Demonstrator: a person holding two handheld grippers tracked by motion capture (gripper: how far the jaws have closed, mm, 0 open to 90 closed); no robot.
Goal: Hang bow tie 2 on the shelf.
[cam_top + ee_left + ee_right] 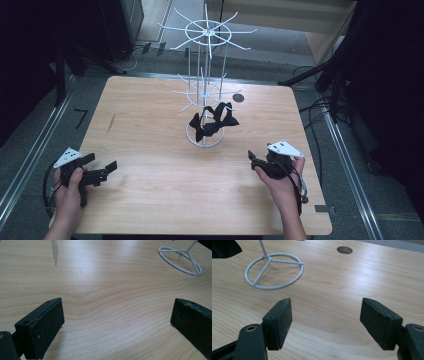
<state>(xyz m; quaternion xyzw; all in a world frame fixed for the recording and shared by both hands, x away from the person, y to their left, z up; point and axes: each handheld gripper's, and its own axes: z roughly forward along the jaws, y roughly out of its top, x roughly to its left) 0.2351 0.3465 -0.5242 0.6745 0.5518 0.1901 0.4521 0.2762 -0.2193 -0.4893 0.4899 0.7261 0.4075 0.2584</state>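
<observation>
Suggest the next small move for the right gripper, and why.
Probably ease the right gripper forward toward the black fabric item hanging on the white wire rack. Its jaws stand open with nothing between them, over bare wooden table, apart from the rack's ring base.

text: none legible | labels: none | numbers: none

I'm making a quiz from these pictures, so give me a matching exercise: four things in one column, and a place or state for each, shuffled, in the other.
Things:
1. black strap item
2. white wire rack
3. left gripper
4. round hole

Places or states:
A. stands mid-table on a ring base
B. in the tabletop, right of the rack
C. hangs low on the rack
D. open, near the table's left edge

Pairs: 1-C, 2-A, 3-D, 4-B
</observation>
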